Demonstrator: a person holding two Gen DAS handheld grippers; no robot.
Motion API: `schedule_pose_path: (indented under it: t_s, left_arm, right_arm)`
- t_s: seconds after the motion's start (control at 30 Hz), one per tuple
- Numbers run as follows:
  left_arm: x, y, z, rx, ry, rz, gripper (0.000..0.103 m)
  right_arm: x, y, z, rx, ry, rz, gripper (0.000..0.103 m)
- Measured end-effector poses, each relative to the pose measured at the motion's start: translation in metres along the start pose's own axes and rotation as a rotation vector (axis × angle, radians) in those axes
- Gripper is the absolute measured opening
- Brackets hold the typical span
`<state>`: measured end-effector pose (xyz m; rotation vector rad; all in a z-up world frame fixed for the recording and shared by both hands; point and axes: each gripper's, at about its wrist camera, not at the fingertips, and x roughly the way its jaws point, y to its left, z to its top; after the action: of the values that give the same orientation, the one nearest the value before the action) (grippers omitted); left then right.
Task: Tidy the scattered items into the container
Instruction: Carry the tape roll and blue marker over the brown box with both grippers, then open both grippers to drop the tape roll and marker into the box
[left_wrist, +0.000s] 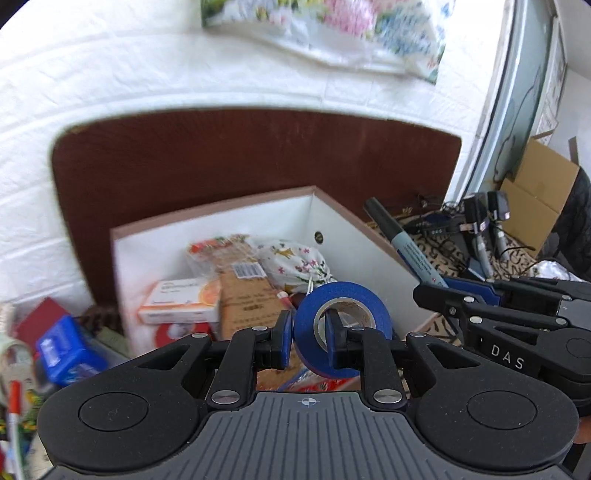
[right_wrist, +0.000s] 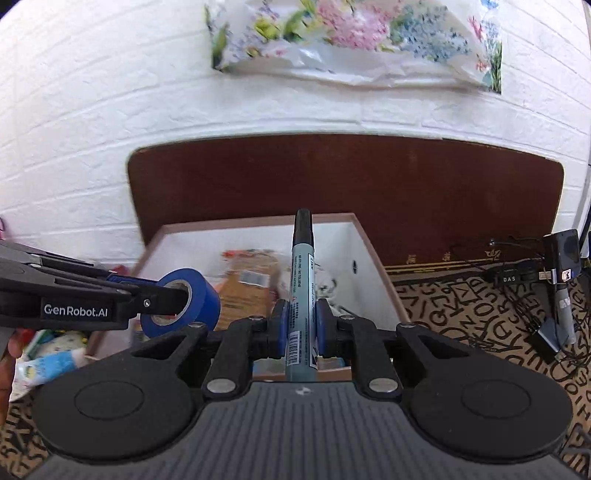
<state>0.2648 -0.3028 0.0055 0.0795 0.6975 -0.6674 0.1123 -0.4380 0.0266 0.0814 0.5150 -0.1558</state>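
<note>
A white-painted brick wall fills the background. A crumpled floral-printed plastic sheet hangs on it near the top. Below, a dark brown wooden board with rounded corners leans against the wall. A beige cloth printed with black letters covers the surface on the right, with tangled black cables lying on it. Farther right stands an open brown cardboard box.

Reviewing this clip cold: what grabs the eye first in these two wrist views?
Both grippers are loaded over the white box: the left gripper pinches the wall of a blue tape roll, one finger through its core, while the right gripper clamps a grey marker pointing forward, black cap outward. The box already holds an orange-and-white carton and a floral pouch.
</note>
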Motion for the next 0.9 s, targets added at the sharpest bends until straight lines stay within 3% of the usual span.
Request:
schedule_pose_path:
  t_s: [0.23,0.27,0.3,0.33,0.37,0.4,0.5,0.57,0.73,0.9]
  left_arm:
    - [0.051,-0.001,0.006,-0.006,0.05,0.002,0.016]
    - [0.058,-0.001,0.007,-0.001,0.056,0.004,0.028]
    - [0.064,-0.001,0.008,0.006,0.064,0.012,0.047]
    - [0.068,-0.001,0.008,0.01,0.07,0.028,0.059]
    - [0.069,0.0,0.007,0.008,0.072,0.05,0.08]
    - [0.068,0.001,0.006,0.01,0.063,0.066,0.089]
    - [0.054,0.006,0.002,0.012,0.011,0.043,0.097]
    - [0.045,0.009,0.001,-0.018,0.0,0.048,0.103]
    - [0.011,0.013,-0.014,-0.133,-0.038,0.019,0.103]
    - [-0.023,0.015,-0.036,-0.225,-0.068,-0.026,0.103]
  right_arm:
    - [0.047,-0.016,0.004,-0.002,0.046,-0.02,0.018]
    - [0.055,-0.018,0.004,-0.006,0.049,-0.028,0.018]
    - [0.063,-0.02,0.004,-0.007,0.06,-0.039,0.02]
    - [0.07,-0.021,0.003,-0.008,0.074,-0.057,0.039]
    - [0.074,-0.022,0.001,-0.012,0.08,-0.082,0.061]
    - [0.074,-0.023,-0.002,-0.016,0.071,-0.108,0.064]
    - [0.063,-0.027,-0.009,-0.008,0.036,-0.084,0.072]
    - [0.053,-0.026,-0.013,-0.002,0.022,-0.073,0.082]
    - [0.022,-0.012,-0.021,-0.026,-0.033,-0.043,0.097]
    - [-0.007,0.008,-0.026,-0.054,-0.067,-0.006,0.101]
